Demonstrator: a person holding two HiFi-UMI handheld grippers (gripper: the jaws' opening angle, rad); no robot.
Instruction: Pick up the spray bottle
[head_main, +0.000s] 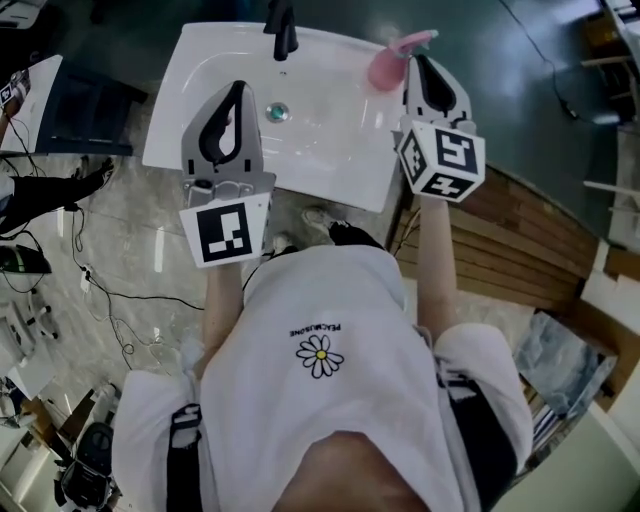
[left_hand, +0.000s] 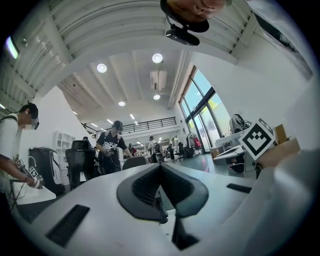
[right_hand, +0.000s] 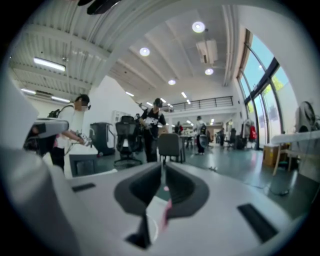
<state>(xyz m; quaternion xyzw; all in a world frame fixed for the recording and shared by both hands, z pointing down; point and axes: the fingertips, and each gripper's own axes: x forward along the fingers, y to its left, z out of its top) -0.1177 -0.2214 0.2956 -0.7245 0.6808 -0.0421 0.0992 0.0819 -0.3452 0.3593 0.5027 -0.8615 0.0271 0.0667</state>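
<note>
Held left gripper (head_main: 238, 90) above white ceramic washbasin (head_main: 330, 115), jaws pressed together, nothing between. Held right gripper (head_main: 417, 62) with jaws likewise pressed together, empty, tips just beside pink plastic spray bottle (head_main: 384, 68), found upright on basin's far right corner.

The spray bottle (head_main: 388, 62) sits on the sink's (head_main: 200, 60) right rear corner, right of the faucet (head_main: 283, 28) and drain (head_main: 277, 111).

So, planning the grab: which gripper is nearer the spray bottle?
Right. The right gripper sits just beside the spray bottle; the left gripper hangs over the sink, well away.
</note>
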